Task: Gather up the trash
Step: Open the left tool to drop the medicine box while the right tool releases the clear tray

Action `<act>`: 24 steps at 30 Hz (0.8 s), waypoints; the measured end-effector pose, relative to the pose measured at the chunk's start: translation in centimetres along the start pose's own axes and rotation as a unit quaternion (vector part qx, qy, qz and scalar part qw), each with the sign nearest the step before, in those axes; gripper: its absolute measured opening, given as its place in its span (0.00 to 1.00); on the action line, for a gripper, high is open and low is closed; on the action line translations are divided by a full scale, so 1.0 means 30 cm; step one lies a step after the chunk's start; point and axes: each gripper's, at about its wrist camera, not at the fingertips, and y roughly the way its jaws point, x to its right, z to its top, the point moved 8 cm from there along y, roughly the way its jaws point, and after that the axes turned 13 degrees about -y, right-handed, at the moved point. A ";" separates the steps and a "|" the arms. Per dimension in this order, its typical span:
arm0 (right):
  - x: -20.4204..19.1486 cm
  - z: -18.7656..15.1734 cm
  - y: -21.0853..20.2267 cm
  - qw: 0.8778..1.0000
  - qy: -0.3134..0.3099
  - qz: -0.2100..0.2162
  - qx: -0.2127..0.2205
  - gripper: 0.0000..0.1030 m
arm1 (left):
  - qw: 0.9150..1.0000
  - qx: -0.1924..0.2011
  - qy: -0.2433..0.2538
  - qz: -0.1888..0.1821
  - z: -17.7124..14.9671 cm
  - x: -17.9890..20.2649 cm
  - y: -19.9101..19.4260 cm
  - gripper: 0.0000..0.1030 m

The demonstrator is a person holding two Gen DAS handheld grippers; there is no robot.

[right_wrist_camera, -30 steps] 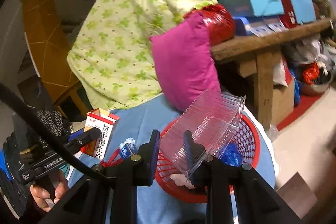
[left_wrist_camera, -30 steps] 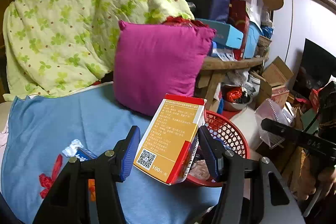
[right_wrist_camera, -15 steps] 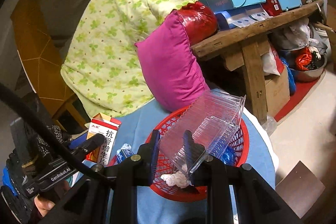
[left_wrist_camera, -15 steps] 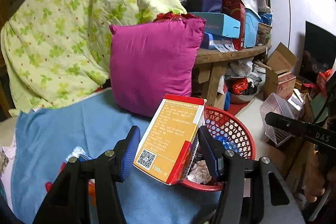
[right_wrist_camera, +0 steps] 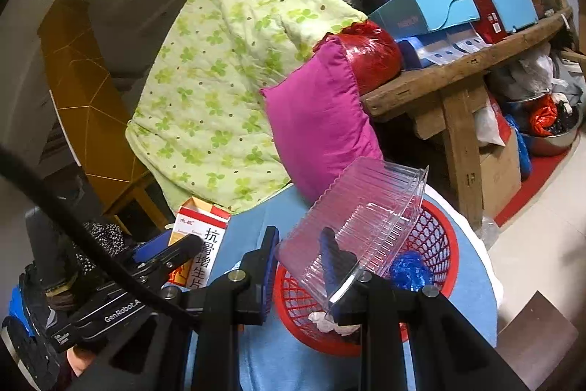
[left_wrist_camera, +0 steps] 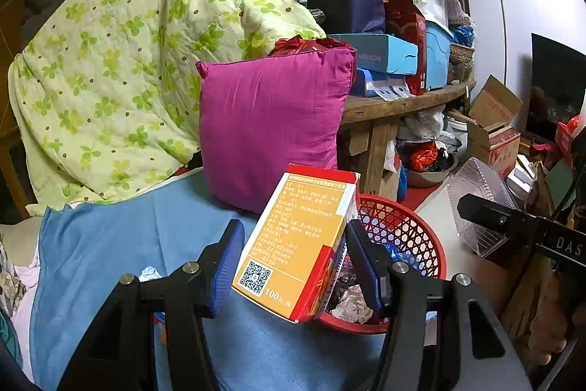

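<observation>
Now both tongs carry trash beside the round red plastic mesh basket [left_wrist_camera: 421,229].

Left tongs [left_wrist_camera: 293,262] are closed on a tilted orange-and-red cardboard medicine box [left_wrist_camera: 296,244], left of the basket; right tongs [right_wrist_camera: 298,262] pinch the wall of a clear ribbed plastic clamshell container [right_wrist_camera: 366,211] over the basket's near rim. Crumpled white paper [right_wrist_camera: 322,321] and blue wrapper [right_wrist_camera: 408,268] lie inside. A magenta square cushion [left_wrist_camera: 271,127] stands just beyond on the blue cloth [left_wrist_camera: 110,244], against a green floral quilt [left_wrist_camera: 128,61].
</observation>
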 end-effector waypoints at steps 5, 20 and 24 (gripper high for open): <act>-0.003 -0.012 0.014 1.000 -0.003 -0.002 -0.004 0.24 | 1.000 -0.003 -0.001 -0.001 -0.003 0.002 0.004 0.58; 0.054 -0.068 0.090 0.999 0.029 -0.008 -0.040 0.24 | 0.998 -0.050 -0.002 -0.036 -0.066 0.036 0.080 0.58; 0.081 -0.064 0.119 0.998 0.045 -0.008 -0.044 0.25 | 0.995 -0.077 -0.023 -0.065 -0.093 0.040 0.124 0.58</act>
